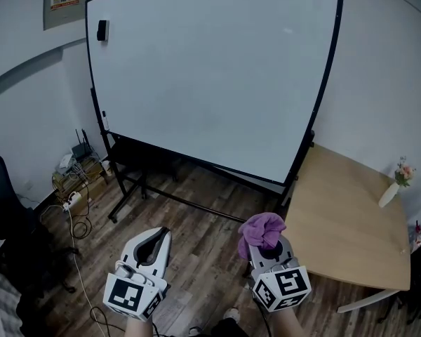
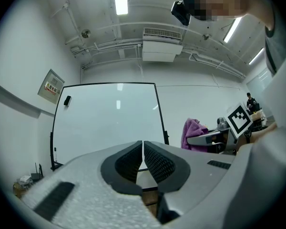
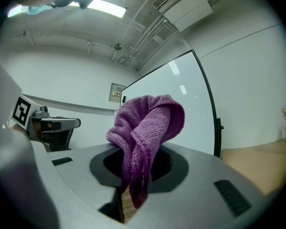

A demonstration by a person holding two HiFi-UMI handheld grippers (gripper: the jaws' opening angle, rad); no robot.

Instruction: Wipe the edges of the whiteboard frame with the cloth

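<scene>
Purple cloth point(image 1: 262, 228), black-framed white whiteboard point(image 1: 210, 76), pale wooden table point(image 1: 344, 216), dark wood-plank floor point(image 1: 203, 241)

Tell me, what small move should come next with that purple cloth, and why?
Probably lift the right gripper forward until the purple cloth meets the whiteboard frame, likely its near lower right corner. The jaws are shut on the cloth, yet it sits low and apart from the frame, so no wiping can start until they touch.

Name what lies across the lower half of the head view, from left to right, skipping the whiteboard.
In order: black chair → router and cables → left gripper → right gripper clamped on the purple cloth → wooden table → white vase with flowers.
</scene>
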